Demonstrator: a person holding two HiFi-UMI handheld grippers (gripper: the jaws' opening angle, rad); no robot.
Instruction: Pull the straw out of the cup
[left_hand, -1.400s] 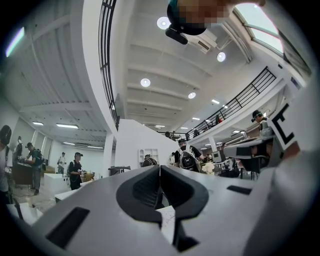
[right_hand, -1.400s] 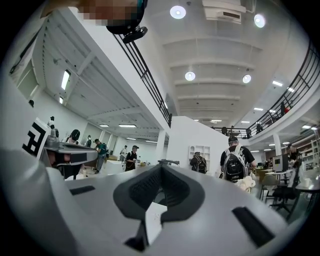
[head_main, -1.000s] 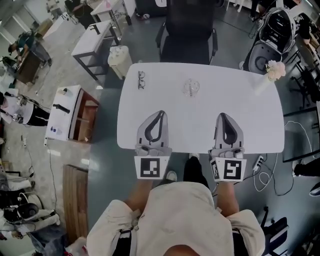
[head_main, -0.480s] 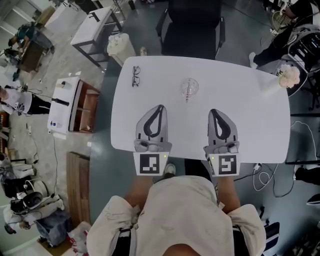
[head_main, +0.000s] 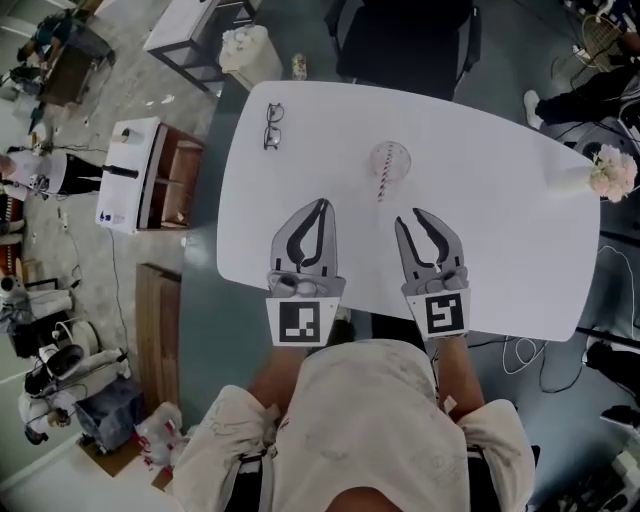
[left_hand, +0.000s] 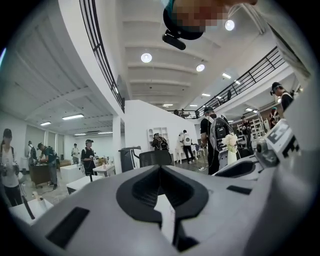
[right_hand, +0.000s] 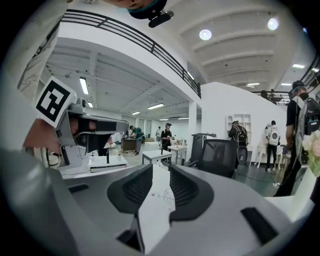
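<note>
While straw (head_main: 383, 184) is seated in cup (head_main: 390, 158), task is judged not started. Cup is set on table (head_main: 500, 230) at person's 12 o'clock, with straw leaned toward 6 o'clock. Right gripper (head_main: 409, 220) is being opened, nothing between jaws; cup is seen at its 11 o'clock, apart. Left gripper (head_main: 322, 205) is seen closed, tips touching, empty. Left to do: straw to be reached, pinched, pulled out.
</note>
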